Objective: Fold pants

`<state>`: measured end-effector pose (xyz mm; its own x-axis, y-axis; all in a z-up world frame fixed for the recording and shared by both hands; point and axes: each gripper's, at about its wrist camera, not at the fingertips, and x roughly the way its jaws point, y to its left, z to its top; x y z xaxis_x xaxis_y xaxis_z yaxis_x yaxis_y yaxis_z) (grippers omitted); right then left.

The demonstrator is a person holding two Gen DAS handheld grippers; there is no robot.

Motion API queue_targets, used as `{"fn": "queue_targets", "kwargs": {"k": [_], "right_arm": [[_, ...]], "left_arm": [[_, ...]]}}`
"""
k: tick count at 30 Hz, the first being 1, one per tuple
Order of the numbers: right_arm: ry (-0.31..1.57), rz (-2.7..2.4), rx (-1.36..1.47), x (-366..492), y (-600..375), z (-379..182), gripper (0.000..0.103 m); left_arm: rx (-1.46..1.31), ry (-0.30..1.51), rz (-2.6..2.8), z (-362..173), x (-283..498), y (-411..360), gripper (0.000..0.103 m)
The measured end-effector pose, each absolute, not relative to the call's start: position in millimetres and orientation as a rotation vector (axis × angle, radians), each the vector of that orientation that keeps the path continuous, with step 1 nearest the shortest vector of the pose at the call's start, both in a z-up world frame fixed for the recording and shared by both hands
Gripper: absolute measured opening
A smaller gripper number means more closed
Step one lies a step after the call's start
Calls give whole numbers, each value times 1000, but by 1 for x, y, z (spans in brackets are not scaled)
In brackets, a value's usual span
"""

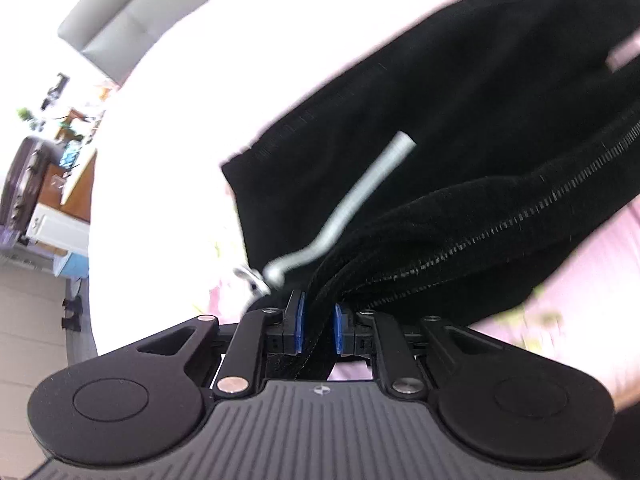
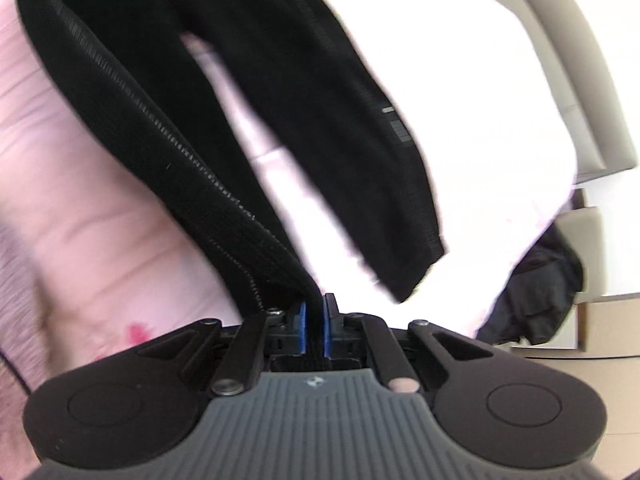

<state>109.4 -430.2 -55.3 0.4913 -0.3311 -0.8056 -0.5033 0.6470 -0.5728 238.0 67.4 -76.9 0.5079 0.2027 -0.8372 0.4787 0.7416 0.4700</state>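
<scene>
Both tongs clamped on the waistband: left tongs [image 1: 319, 326] pinching a thick bunch, right tongs [image 2: 315, 330] squeezed nearly flat on a thin edge. Best kept taut and level so both legs hang even. Black pants [image 1: 440, 128], ribbed elastic band, grey drawcord [image 1: 362, 188], draped above the pink bed [image 2: 100, 208].

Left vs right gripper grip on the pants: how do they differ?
The left gripper pinches a thick bunch of the black pants, jaws slightly apart; the right gripper pinches a thinner edge, jaws nearly together. A grey drawstring hangs by the left gripper, none by the right. Both are shut on the ribbed waistband.
</scene>
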Motion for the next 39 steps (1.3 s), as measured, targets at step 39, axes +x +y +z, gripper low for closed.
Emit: {"fn": "queue_targets", "kwargs": {"k": [39], "right_arm": [[1174,-7,-787,362,-463,-111,1]], "left_arm": [[652,975,-44,-108,436,23,13]]}}
